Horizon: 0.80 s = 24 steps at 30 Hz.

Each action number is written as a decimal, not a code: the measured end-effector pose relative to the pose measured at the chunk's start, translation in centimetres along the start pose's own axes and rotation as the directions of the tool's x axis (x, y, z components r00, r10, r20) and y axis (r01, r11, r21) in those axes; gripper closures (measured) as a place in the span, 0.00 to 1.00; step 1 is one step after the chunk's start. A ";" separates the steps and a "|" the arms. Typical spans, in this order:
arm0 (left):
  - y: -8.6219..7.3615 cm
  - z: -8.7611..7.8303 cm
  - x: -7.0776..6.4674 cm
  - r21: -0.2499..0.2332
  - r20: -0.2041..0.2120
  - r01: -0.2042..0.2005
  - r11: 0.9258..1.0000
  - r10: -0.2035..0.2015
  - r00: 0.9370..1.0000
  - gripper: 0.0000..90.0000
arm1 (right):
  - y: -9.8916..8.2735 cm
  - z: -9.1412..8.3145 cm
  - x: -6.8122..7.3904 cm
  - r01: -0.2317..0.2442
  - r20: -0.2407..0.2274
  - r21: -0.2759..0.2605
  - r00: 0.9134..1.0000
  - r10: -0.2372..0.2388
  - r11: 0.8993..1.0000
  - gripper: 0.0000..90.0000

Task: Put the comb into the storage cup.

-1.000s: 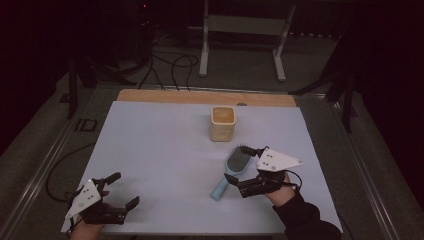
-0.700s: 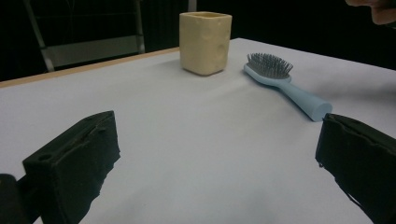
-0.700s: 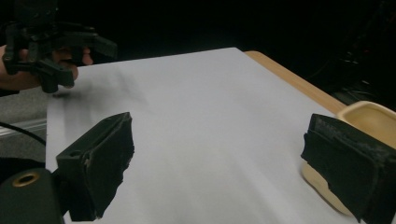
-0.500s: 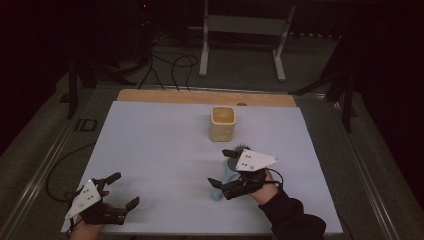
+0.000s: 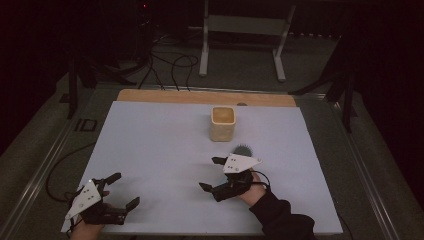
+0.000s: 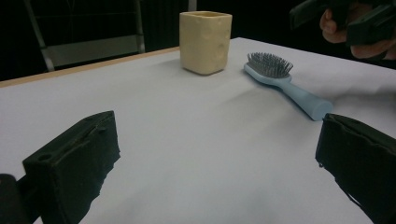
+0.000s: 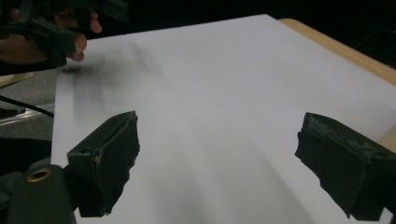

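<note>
At the near left corner of the white tabletop point(image 5: 165, 150), the left tool point(image 5: 118, 191) rests in the person's left hand point(image 5: 87, 227). Its jaws stand wide apart with only bare surface between them, as the left gripper view confirms.

Further in and to the right, the right tool point(image 5: 212, 174) is held in the right hand point(image 5: 252, 190) above the tabletop, with a dark sleeve point(image 5: 282, 220) behind it. Its jaws are also spread wide and hold nothing; in the right gripper view they frame plain white surface, with the other hand and tool seen far off at the upper left.

The hairbrush point(image 6: 285, 81), pale blue with a dark bristle head, lies flat on the tabletop. In the high view only its bristle head point(image 5: 243, 149) peeks out just beyond the right tool's grey plate point(image 5: 240, 162), which covers the handle. In the left gripper view the whole brush is plain: bristles up, head toward the cup, handle end pointing nearer, with the right hand hovering above and behind it, not touching.

Just past the brush head stands a cream square cup point(image 5: 222, 123), upright, its opening facing up, close beside the brush but apart from it. Nothing lies between the brush and the cup.

Beyond the white sheet runs a wooden edge strip point(image 5: 200, 97). Farther off, on the dark floor, lie loose cables point(image 5: 170, 62) and the legs of a grey metal stand point(image 5: 240, 45).
</note>
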<state>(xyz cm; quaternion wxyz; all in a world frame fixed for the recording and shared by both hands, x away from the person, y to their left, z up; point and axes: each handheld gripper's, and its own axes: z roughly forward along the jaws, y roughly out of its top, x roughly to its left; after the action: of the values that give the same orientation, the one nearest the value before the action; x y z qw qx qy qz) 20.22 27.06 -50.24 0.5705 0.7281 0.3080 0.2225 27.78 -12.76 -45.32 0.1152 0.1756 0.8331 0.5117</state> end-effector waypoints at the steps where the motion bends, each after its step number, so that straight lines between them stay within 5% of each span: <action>1: 0.0 0.0 0.0 -0.002 0.001 0.000 1.000 0.000 1.000 0.00 | 0.0 0.0 0.0 0.000 0.000 0.000 1.000 0.000 1.000 0.14; 8: 0.0 0.0 0.0 0.001 -0.001 -0.002 1.000 0.002 1.000 0.00 | -1.4 1.5 -0.3 -0.037 -0.033 0.056 0.999 0.039 0.998 0.18; 13: 0.0 0.0 0.0 0.001 0.000 -0.001 1.000 0.001 1.000 0.00 | -2.2 2.4 -0.4 -0.049 0.017 0.097 0.999 0.048 0.994 0.33; 16: 0.0 0.0 0.0 0.000 0.001 0.000 1.000 0.000 1.000 0.00 | -2.5 2.9 -0.3 -0.050 0.050 0.147 0.998 0.043 0.988 0.58; 24: 0.0 0.0 0.0 0.003 0.002 0.001 1.000 -0.001 1.000 0.00 | -2.6 3.1 -0.3 -0.037 0.073 0.228 0.997 0.020 0.973 1.00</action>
<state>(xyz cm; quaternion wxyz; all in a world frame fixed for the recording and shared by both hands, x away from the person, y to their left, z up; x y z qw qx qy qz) 20.22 27.02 -50.28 0.5697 0.7292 0.3082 0.2208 28.77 -11.45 -49.08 0.1161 0.2175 0.8793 0.4074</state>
